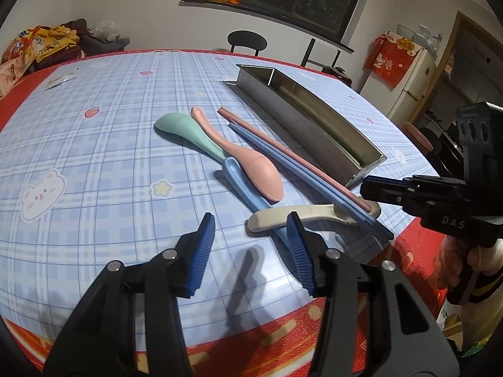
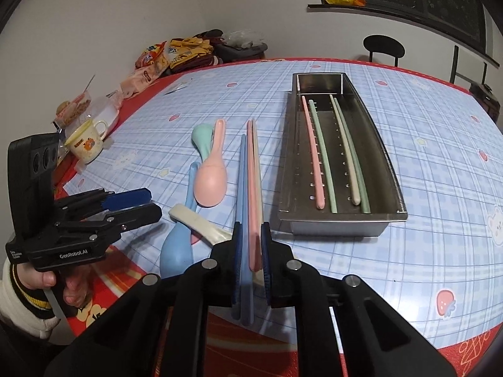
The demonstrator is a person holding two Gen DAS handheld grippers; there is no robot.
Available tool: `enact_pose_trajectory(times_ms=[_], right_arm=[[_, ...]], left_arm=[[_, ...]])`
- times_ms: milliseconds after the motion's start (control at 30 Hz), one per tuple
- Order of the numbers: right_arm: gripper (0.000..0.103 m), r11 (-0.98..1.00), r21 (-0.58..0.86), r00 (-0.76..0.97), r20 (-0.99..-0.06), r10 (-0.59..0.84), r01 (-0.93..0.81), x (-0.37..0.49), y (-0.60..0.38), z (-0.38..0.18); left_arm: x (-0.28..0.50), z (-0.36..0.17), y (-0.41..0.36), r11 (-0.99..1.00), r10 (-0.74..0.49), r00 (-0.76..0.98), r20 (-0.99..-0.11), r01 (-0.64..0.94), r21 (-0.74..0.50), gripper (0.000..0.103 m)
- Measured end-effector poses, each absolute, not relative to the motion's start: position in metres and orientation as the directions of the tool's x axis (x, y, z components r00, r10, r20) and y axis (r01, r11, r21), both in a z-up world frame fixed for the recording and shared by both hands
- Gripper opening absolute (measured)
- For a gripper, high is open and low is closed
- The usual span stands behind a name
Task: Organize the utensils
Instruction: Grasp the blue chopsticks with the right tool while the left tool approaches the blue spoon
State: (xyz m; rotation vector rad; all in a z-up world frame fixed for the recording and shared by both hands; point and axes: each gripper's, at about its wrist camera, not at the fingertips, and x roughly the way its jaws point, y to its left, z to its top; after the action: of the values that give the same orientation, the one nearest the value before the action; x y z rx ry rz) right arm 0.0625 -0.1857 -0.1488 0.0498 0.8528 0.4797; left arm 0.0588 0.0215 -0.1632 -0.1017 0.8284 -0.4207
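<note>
A steel tray (image 2: 389,169) (image 1: 276,106) holds several chopsticks: a pink one (image 2: 311,150), green ones (image 2: 323,157) and a beige one (image 2: 344,154). On the table lie a green spoon (image 1: 182,130), a pink spoon (image 1: 251,163) (image 2: 210,179), a blue spoon (image 1: 242,185) (image 2: 177,251) and a white spoon (image 1: 298,215) (image 2: 201,224). My right gripper (image 2: 250,251) (image 1: 366,191) is closed around the near ends of a pink chopstick (image 2: 251,172) (image 1: 283,150), a beige one and blue chopsticks (image 2: 242,188) (image 1: 295,169). My left gripper (image 1: 251,245) (image 2: 138,202) is open and empty above the near table edge.
A yellow-rimmed mug (image 2: 85,144), snack bags (image 2: 147,69) and a clothes pile (image 2: 201,50) sit at the table's far left. A black chair (image 2: 383,47) stands behind the table. A fridge (image 1: 411,88) stands at the right.
</note>
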Motion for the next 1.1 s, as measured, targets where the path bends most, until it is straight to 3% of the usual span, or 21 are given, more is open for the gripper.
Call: enact_pose_trajectory(times_ms=[233,1100], right_arm=[[0.012,0.892,0.243,0.535,-0.729,0.427,-0.381,0.071,-0.18,-0.157],[0.012,0.854,0.284,0.474,-0.734,0.486,-0.436,0.063,-0.164,-0.161]], left_arm=[[0.061,-0.167,0.03,0.902,-0.43,0.59,-0.683,0.309,-0.301,0.049],[0.059,-0.168,0.03,0.905,-0.425,0.589,-0.687,0.294,-0.308,0.049]])
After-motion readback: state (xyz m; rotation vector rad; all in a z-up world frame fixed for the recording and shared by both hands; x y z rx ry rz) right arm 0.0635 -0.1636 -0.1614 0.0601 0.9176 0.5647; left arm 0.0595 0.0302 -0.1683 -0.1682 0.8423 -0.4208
